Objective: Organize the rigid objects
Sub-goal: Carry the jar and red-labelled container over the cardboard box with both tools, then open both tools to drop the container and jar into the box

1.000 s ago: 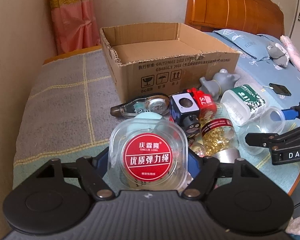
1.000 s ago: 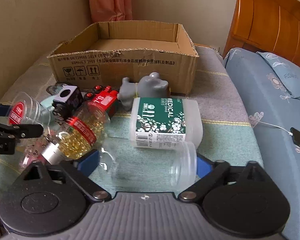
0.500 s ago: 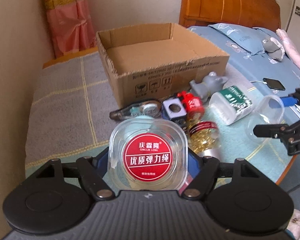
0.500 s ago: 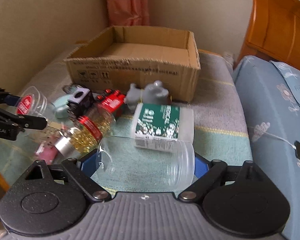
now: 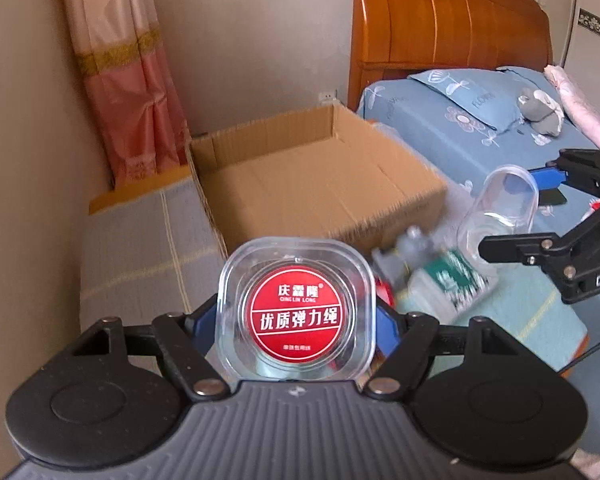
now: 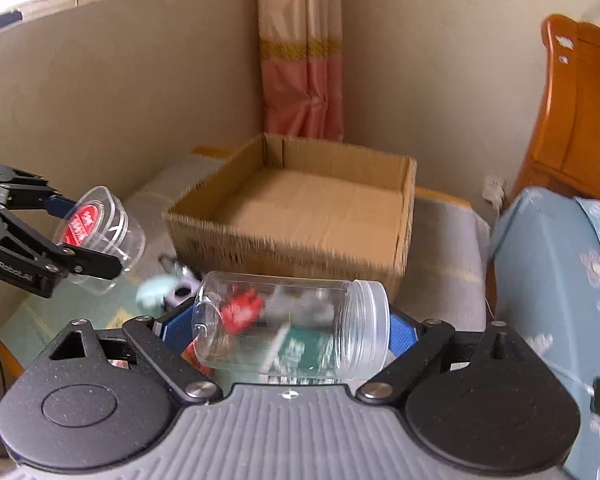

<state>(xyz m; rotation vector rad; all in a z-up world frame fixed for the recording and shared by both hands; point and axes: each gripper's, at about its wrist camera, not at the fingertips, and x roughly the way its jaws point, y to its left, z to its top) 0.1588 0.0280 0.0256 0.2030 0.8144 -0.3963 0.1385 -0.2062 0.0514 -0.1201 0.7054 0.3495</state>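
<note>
My left gripper (image 5: 296, 320) is shut on a clear square container with a red round label (image 5: 296, 312), held in the air short of the open cardboard box (image 5: 316, 188). From the right wrist view that container (image 6: 100, 236) hangs at the left between the left gripper's fingers. My right gripper (image 6: 288, 330) is shut on a clear empty plastic jar (image 6: 292, 324) lying sideways across its blue pads, its threaded mouth to the right. The same jar (image 5: 500, 208) shows at the right of the left wrist view. The box (image 6: 300, 216) is empty inside.
Blurred below the grippers lie a green-labelled white tub (image 5: 448, 284), a grey toy (image 5: 412, 244), a red item (image 6: 240, 308) and a mint object (image 6: 156, 292) on the table cloth. A blue-covered bed (image 5: 480, 128) with a wooden headboard stands right; a pink curtain (image 6: 300, 60) hangs behind.
Both grippers have risen with their containers. The box now sits lower in view and I see deeper into it; the items on the table have dropped beneath the held containers.
</note>
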